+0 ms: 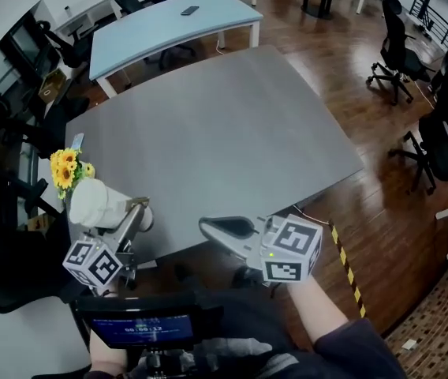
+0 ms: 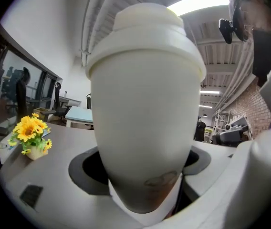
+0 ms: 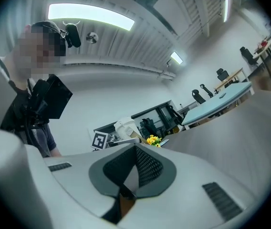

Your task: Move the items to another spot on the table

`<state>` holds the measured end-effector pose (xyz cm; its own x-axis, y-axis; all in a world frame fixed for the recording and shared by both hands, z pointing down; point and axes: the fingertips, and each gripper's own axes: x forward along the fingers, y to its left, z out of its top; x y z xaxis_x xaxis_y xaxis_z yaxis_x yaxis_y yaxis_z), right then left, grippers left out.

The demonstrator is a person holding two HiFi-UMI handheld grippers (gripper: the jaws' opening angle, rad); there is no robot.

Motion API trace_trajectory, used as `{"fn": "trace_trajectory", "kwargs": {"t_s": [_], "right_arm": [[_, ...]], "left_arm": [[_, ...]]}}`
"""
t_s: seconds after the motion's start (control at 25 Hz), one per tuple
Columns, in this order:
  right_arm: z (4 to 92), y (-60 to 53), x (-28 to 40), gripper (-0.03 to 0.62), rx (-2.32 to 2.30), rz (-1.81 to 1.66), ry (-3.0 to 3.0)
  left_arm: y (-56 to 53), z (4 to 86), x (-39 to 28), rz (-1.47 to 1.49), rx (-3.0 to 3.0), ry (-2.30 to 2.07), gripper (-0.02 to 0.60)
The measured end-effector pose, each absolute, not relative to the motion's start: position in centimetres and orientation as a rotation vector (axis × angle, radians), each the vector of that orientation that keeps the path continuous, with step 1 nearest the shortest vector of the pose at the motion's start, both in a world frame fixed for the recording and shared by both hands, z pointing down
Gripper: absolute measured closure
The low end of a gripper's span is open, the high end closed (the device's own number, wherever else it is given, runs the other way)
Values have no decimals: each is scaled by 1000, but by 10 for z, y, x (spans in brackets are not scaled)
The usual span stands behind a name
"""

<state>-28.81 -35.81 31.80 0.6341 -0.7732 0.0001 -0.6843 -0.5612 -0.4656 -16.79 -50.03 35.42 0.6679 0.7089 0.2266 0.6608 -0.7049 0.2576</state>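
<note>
Up front, at the near-left corner of the grey tabletop (image 1: 224,125), the left tongs (image 1: 135,216) grip a white lidded cup (image 1: 96,204) near its base. The right tongs (image 1: 210,227), closed on nothing, point across the near edge. Small yellow sunflowers (image 1: 65,169) stand just beside the cup, along the left edge.

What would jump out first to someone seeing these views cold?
The white lidded cup clamped in the left tongs at the grey table's near-left corner; it fills the left gripper view. Next come the yellow sunflowers at the table's left edge, and the right tongs, shut and empty, by the near edge.
</note>
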Motion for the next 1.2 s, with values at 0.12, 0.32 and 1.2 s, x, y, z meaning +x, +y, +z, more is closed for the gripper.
{"fn": "trace_trajectory", "kwargs": {"t_s": [0.12,0.32,1.2], "right_arm": [[320,-343,-295,611,-2438,-284,1123],[313,-329,-309,611,-2414,-249,1128],[325,-345,-293,611,-2492,-371,1004]], "left_arm": [[-471,351,-182,483,2721,1197,155],[-434,348,-197,501,2715,1295,155],[-451,350,-172,450,2617,1362,155]]}}
